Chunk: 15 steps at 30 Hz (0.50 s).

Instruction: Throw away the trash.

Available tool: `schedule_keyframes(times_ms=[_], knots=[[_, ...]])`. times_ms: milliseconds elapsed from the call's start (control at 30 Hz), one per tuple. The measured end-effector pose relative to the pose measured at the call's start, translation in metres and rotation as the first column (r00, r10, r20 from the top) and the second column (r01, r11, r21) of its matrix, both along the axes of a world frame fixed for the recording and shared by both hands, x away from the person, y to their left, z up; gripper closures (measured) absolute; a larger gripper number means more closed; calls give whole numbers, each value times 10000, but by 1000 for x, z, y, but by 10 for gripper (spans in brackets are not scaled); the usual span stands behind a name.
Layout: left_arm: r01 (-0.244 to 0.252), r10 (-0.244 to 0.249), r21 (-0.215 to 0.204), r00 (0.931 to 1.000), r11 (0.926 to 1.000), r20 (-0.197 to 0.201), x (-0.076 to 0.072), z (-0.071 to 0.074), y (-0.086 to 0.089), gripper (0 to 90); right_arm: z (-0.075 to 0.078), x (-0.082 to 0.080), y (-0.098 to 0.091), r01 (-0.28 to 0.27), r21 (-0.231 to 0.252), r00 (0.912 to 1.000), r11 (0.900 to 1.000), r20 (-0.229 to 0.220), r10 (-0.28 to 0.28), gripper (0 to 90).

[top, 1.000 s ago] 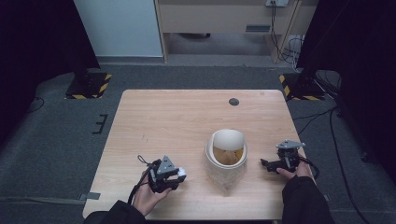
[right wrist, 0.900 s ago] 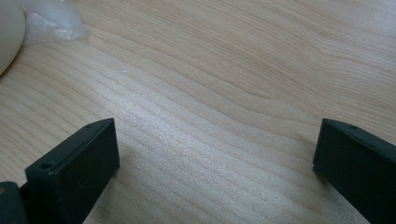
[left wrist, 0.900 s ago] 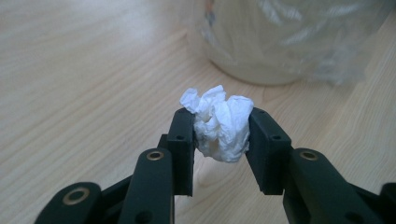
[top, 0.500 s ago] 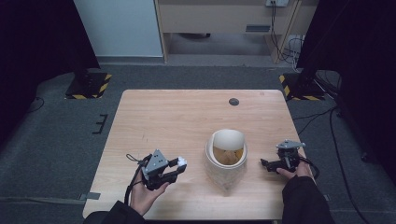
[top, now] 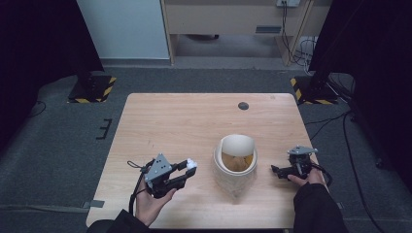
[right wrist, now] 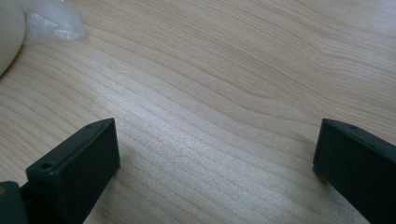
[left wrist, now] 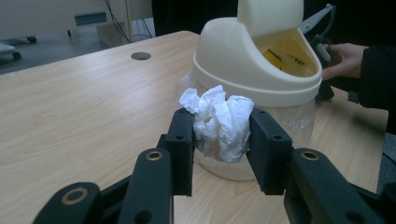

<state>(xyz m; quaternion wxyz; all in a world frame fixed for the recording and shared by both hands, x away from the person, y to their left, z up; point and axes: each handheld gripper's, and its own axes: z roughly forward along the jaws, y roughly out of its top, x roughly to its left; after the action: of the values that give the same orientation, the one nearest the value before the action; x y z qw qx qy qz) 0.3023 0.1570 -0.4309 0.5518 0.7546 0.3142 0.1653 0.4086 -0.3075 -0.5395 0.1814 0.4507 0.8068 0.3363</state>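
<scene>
Wooden worktop (top: 184, 121) carries a swing-lid bin (top: 236, 162); left tongs (top: 190, 167), clamped on crumpled tissue (left wrist: 219, 122) just beside it, should push squarely through its flap, while right tongs (top: 276, 171) rest apart.

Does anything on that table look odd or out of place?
Nothing spilled or broken. The bin stands upright with its flap tipped inward. The crumpled tissue is pinched in the left hand-held gripper, not loose on the table.
</scene>
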Motion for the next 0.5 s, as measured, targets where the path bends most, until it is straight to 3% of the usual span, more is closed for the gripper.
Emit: schedule_keyframes(times_ms=[500], knots=[[341, -324, -385, 9985, 9987, 446, -2, 14, -14, 635, 0, 0, 0, -5, -11, 10000, 10000, -4, 5, 5]])
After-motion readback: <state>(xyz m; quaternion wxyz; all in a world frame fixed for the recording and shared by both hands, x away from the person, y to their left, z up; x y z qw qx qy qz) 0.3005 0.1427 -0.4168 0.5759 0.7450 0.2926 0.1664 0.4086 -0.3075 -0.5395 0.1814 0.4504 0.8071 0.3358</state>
